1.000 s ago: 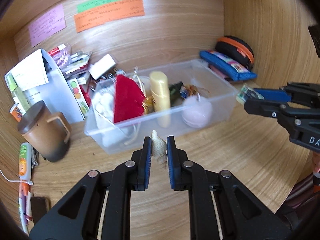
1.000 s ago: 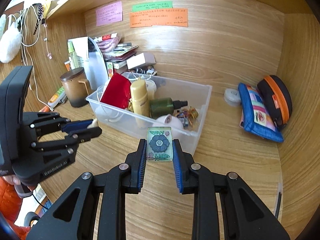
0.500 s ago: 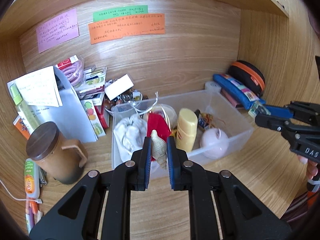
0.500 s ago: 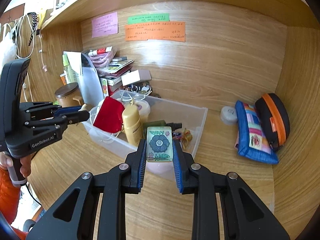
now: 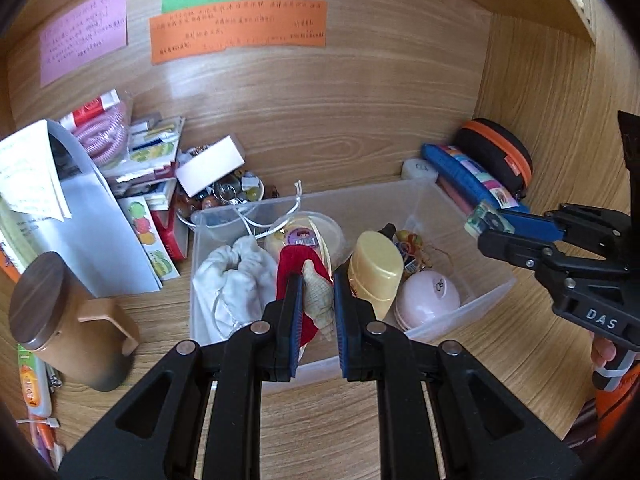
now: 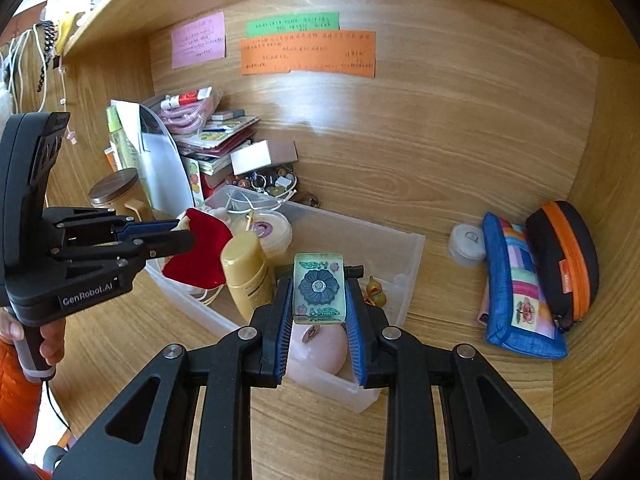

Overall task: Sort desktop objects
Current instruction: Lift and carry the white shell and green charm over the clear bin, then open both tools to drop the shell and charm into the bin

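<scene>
My left gripper [image 5: 316, 292] is shut on a pale spiral seashell [image 5: 318, 300], held above the near side of the clear plastic bin [image 5: 460, 320]. My right gripper [image 6: 318, 292] is shut on a green tile with a blue flower [image 6: 319, 288], held over the bin's [image 6: 400, 240] near right end. Inside the bin lie a red pouch [image 5: 294, 258], a white cloth bag [image 5: 236, 280], a yellow bottle [image 5: 374, 268], a pink round case [image 5: 428, 296] and a round tub [image 5: 312, 232]. In the left wrist view the right gripper [image 5: 486, 222] shows at the right; in the right wrist view the left gripper [image 6: 180, 232] shows at the left.
A brown lidded mug [image 5: 60, 320] stands left of the bin beside a white file holder [image 5: 92, 232] and stacked books [image 6: 224, 140]. A blue patchwork pouch [image 6: 516, 292] and black-orange case [image 6: 564, 260] lie at the right wall. Sticky notes [image 6: 308, 52] hang on the back panel.
Both grippers have moved forward and up over the bin, each still holding its object. The bin now sits under the fingers instead of ahead of them.
</scene>
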`<state>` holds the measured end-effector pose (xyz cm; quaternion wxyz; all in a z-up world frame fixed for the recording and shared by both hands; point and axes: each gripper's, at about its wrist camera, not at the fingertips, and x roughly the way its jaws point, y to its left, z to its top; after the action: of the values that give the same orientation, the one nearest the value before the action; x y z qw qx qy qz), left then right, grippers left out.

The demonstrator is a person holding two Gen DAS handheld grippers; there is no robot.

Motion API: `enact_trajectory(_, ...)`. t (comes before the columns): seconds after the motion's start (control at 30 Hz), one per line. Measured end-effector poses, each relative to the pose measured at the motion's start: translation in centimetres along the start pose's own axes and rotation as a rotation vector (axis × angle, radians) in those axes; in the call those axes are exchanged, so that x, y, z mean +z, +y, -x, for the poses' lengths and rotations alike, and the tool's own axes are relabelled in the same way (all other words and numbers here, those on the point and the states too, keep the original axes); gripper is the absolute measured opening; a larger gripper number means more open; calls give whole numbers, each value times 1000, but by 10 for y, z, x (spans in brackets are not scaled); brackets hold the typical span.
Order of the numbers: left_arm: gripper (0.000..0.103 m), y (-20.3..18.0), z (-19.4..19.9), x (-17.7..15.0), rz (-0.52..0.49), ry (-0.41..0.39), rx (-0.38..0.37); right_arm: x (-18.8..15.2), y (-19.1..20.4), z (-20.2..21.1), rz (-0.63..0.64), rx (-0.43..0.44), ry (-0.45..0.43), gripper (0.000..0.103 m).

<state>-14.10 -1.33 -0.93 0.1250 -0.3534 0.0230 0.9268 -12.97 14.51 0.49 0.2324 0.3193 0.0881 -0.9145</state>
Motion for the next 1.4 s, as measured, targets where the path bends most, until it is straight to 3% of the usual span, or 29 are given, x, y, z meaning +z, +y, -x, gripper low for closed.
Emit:
enact_trajectory(0.67,14,5,-37,-7,-11,82,-44,6,-7,-77,-18,30,123,22)
enact_trajectory(1.13,14,6,-45,-11,-28,92,-50,3,3,-101,7,25,167,22)
enact_trajectory(1.4,23,9,-45,-11,-9,95,-79,2,8,-109,26,18,187,22)
